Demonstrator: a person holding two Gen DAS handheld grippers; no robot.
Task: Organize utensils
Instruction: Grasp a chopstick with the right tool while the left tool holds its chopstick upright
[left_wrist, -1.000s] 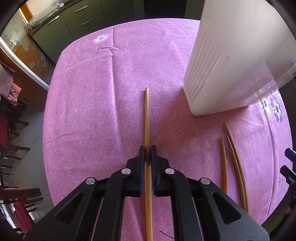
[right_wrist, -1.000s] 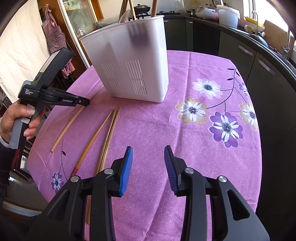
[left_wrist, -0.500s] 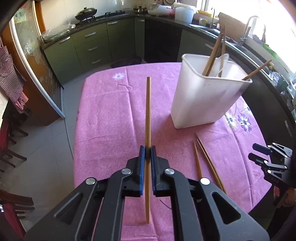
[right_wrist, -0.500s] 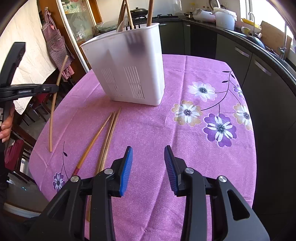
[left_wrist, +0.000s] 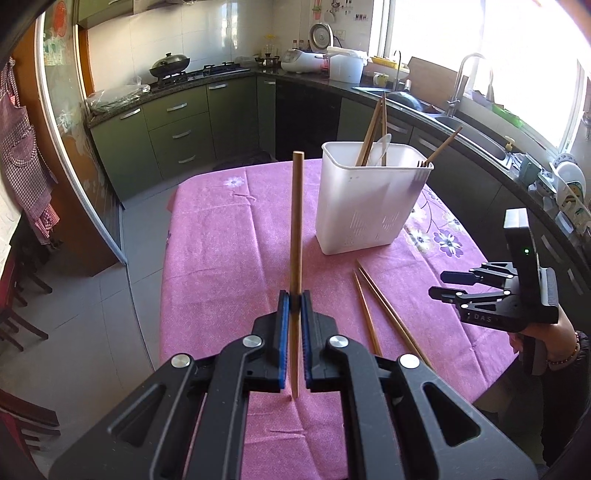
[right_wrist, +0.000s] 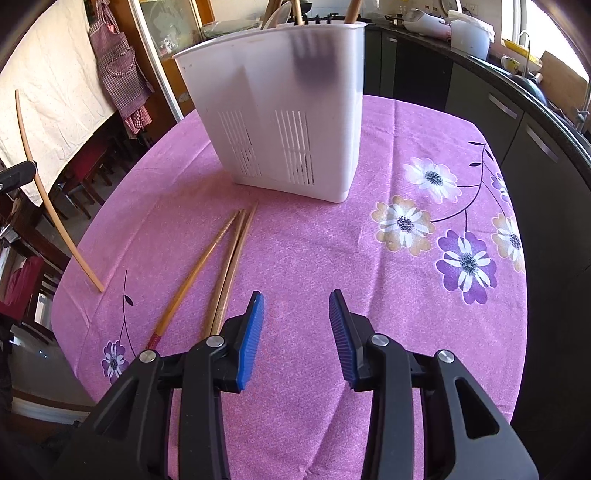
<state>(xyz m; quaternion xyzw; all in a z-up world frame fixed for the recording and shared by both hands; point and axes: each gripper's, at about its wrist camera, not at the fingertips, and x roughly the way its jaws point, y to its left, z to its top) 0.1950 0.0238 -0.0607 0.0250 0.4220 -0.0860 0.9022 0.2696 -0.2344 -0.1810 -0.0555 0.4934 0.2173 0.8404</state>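
chopstick (left_wrist: 296, 229), clamped in the left gripper (left_wrist: 294, 314), has been lifted off the table (left_wrist: 221, 240) toward the holder (left_wrist: 369, 214); right gripper (right_wrist: 296, 332) waits open, empty.

The left gripper (left_wrist: 294, 301) now lifts the chopstick (left_wrist: 296, 221) off the tablecloth (left_wrist: 221, 236), tipping it upright at frame centre.

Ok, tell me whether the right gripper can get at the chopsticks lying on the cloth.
Probably yes: the right gripper is open and empty, the loose chopsticks lie just beside its left finger, and nothing covers them.
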